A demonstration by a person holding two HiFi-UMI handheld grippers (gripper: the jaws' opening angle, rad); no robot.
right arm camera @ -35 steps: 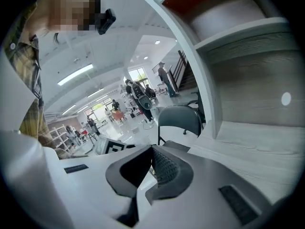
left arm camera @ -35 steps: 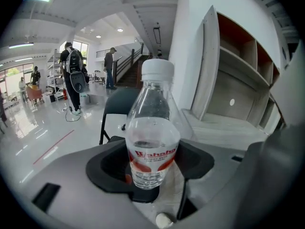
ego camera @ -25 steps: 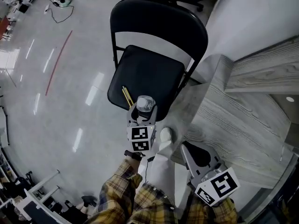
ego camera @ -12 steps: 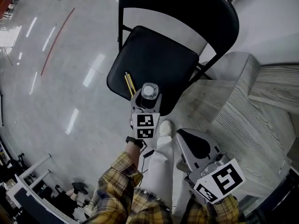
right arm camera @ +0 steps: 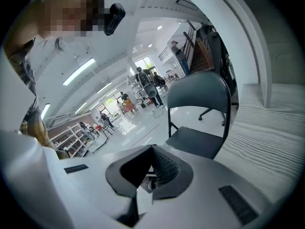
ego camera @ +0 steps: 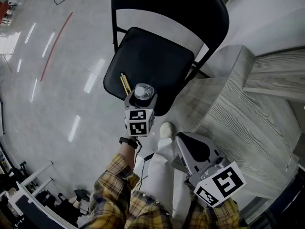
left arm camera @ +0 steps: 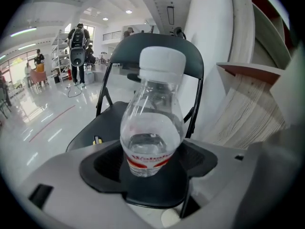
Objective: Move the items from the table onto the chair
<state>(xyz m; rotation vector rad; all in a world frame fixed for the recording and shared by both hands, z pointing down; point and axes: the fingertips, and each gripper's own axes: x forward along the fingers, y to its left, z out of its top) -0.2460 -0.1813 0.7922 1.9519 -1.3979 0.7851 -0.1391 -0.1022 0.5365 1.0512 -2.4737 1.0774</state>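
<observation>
The left gripper [ego camera: 142,98] hung over the front edge of the chair [ego camera: 147,56] seat. Its jaws were opening, with a clear plastic bottle [left arm camera: 152,128] standing upright between them. In the left gripper view the black pads curved round the lower part of the bottle with a dark gap at each side, so they no longer seemed to press on it. The bottle had a white cap and a little water in it. A red band ran round it just above the pads, with white lettering that began with a W; the rest was too blurred to read. The pads hid the bottom of the bottle, so I could not tell whether it rested on the seat. Two yellow pencils [ego camera: 124,83] lay on the seat just to the left of the jaws.

The right gripper [right arm camera: 152,171] was closed with nothing between its jaws, the ribbed pads pressed together. It was held low beside the wood-grain table [ego camera: 248,109], well apart from the bottle, its jaws pointed toward the chair.
</observation>
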